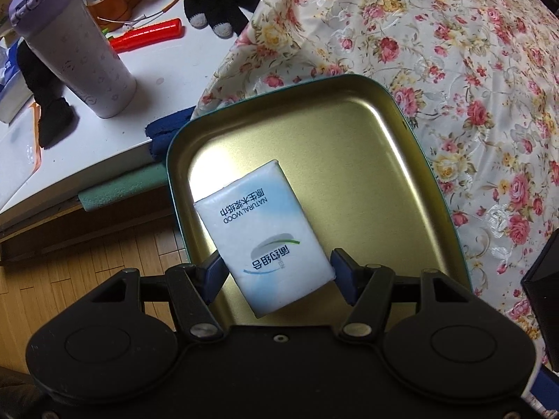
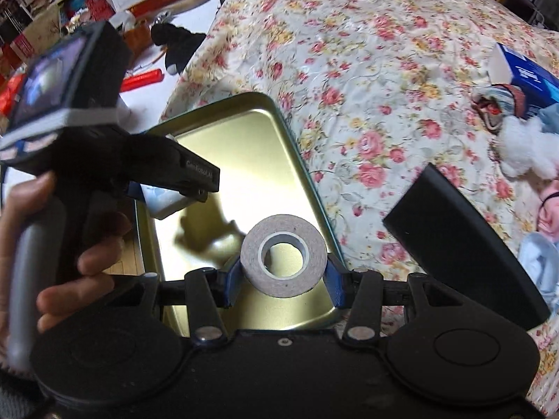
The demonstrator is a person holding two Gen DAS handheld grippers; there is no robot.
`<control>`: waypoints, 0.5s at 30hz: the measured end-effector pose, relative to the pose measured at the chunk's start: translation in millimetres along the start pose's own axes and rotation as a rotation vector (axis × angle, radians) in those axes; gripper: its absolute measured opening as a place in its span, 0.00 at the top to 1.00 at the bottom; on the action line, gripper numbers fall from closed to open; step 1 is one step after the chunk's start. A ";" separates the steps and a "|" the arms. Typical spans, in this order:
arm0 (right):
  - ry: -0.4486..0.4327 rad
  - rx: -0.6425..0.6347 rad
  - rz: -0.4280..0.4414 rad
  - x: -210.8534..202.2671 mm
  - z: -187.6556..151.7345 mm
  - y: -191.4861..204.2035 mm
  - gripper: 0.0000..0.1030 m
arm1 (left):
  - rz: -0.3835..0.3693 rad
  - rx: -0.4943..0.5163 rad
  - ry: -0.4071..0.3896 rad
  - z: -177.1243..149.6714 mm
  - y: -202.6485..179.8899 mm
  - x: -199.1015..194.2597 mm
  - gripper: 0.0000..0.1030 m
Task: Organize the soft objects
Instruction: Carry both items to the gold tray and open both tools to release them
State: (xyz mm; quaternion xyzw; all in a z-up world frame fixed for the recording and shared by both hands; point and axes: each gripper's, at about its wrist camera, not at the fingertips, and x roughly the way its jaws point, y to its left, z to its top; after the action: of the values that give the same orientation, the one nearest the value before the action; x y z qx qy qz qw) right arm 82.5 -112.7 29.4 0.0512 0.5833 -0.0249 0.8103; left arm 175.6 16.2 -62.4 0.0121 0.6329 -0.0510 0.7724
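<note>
left gripper (image 1: 277,272) clamps tissue pack (image 1: 265,241) over tin tray (image 1: 401,160) | right gripper (image 2: 283,276) clamps tape roll (image 2: 283,260) over tray

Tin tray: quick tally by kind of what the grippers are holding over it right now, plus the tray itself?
Tissue packs: 1, the tissue pack clamped in the left gripper
Tape rolls: 1, the tape roll clamped in the right gripper
Trays: 1, the tin tray, nothing lying in it yet
Total: 3
</note>
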 end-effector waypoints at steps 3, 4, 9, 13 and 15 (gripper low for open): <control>0.015 -0.004 -0.004 11.0 4.7 5.6 0.55 | 0.014 -0.016 -0.017 0.8 5.5 -3.5 0.42; 0.021 -0.004 -0.005 14.3 5.8 8.4 0.55 | 0.013 -0.022 -0.019 1.1 7.6 -3.9 0.42; 0.068 -0.008 -0.030 27.8 11.7 15.5 0.55 | -0.019 -0.037 0.016 1.0 10.3 1.6 0.42; 0.102 -0.022 -0.044 35.0 13.5 21.2 0.55 | -0.032 -0.038 0.039 0.8 8.6 5.5 0.42; 0.110 -0.026 -0.046 35.9 13.0 22.5 0.55 | -0.031 -0.041 0.042 0.9 8.5 6.1 0.42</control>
State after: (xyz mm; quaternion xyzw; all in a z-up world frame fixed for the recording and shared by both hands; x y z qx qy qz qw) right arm 108.5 -91.1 0.7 0.0283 0.6282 -0.0331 0.7768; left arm 178.4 24.2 -68.7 -0.0123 0.6501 -0.0497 0.7581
